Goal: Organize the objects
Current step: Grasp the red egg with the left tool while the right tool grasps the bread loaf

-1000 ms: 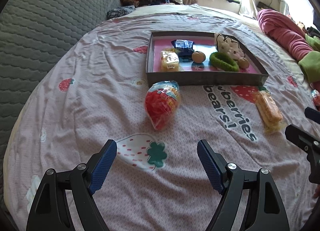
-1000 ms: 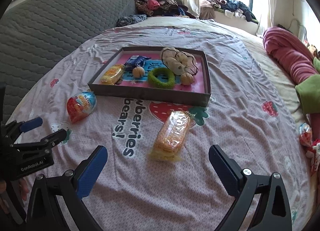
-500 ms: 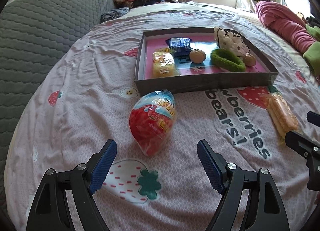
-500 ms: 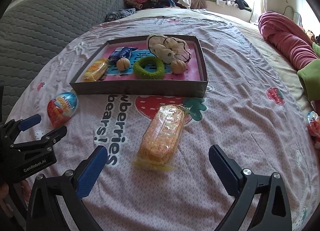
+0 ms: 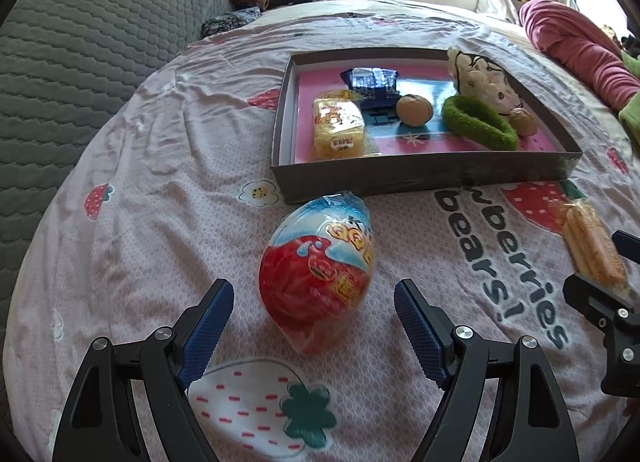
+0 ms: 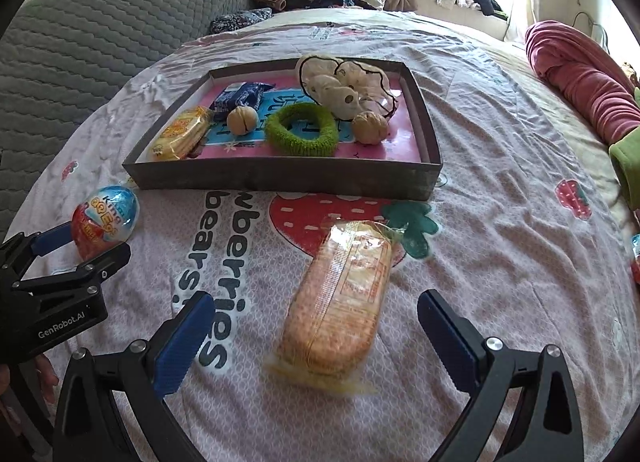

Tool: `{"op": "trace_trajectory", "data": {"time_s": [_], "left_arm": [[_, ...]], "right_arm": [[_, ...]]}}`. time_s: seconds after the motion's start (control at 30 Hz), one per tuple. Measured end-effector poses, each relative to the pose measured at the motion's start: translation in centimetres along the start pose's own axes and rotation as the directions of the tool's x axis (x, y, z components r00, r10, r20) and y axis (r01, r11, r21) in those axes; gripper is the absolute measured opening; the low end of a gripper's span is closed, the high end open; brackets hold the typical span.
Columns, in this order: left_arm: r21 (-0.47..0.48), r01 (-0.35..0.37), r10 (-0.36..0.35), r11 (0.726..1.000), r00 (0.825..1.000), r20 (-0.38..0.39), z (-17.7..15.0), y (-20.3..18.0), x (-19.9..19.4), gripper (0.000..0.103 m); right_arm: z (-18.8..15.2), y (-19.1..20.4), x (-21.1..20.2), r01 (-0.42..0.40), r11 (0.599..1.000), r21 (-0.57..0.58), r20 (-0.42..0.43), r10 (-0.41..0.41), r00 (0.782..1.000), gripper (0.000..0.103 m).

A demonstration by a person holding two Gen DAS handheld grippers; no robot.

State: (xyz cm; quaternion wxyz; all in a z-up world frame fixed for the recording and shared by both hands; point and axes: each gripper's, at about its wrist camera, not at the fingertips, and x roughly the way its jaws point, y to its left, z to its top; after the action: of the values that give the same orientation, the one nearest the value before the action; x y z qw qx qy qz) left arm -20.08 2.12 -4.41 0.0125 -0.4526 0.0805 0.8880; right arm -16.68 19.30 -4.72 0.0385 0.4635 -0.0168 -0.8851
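Note:
A red and blue egg-shaped toy pack (image 5: 318, 276) lies on the bedspread just in front of a dark shallow tray (image 5: 420, 177). My left gripper (image 5: 314, 326) is open, its blue pads on either side of the egg's near end, not touching. An orange biscuit pack (image 6: 340, 302) lies in front of the tray (image 6: 280, 177). My right gripper (image 6: 316, 336) is open, straddling the pack's near end. The tray holds a yellow snack pack (image 5: 338, 129), a blue packet (image 5: 372, 81), two walnuts, a green hair ring (image 6: 302, 129) and a cream cloth item (image 6: 344, 89).
A grey quilted headboard (image 5: 80, 53) runs along the left. A pink rolled blanket (image 6: 580, 77) lies at the right. Clothes are piled by the window at the back. A small wrapped item (image 6: 635, 258) sits at the right edge.
Both grippers have moved forward and lower: the egg pack now sits between the left pads and the biscuit pack between the right pads. Both stay open.

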Motion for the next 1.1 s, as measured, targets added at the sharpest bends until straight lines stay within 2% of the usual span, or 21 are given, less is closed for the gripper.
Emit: {"op": "trace_trajectory", "data": {"time_s": [0.2,0.33,0.4,0.5,0.63,0.7,1.1], "left_arm": [[0.010,-0.016,0.016,1.000,1.000,-0.008,0.2,0.0,1.3,0.083],[0.000,0.002,-0.002,1.000,1.000,-0.002,0.4,0.2,1.7,0.083],[-0.006,0.011,-0.011,1.000,1.000,0.009,0.5,0.3,1.6,0.083],[-0.006,0.027,-0.026,1.000,0.999,0.018,0.6,0.2,1.4,0.083],[0.009,0.043,-0.043,0.999,0.999,0.020,0.7,-0.1,1.2,0.060],[0.014,0.048,-0.048,0.999,0.999,0.011,0.6,-0.1,1.4,0.058],[-0.001,0.084,-0.084,0.996,0.996,0.007,0.5,-0.1,1.1,0.055]], "right_arm": [[0.1,-0.3,1.0,0.007,1.000,0.009,-0.018,-0.007,1.000,0.102],[0.1,-0.5,1.3,0.012,1.000,0.011,-0.017,-0.012,1.000,0.100],[0.2,-0.4,1.4,0.022,1.000,-0.003,-0.017,-0.022,1.000,0.087],[0.2,-0.2,1.5,0.028,0.999,-0.017,-0.018,-0.028,0.999,0.075],[0.2,-0.1,1.3,0.028,0.999,-0.025,-0.012,-0.028,1.000,0.066],[0.2,0.0,1.2,0.025,0.999,-0.030,-0.010,-0.025,1.000,0.058],[0.0,0.4,0.8,0.009,0.999,-0.050,-0.006,-0.009,1.000,0.043]]}}
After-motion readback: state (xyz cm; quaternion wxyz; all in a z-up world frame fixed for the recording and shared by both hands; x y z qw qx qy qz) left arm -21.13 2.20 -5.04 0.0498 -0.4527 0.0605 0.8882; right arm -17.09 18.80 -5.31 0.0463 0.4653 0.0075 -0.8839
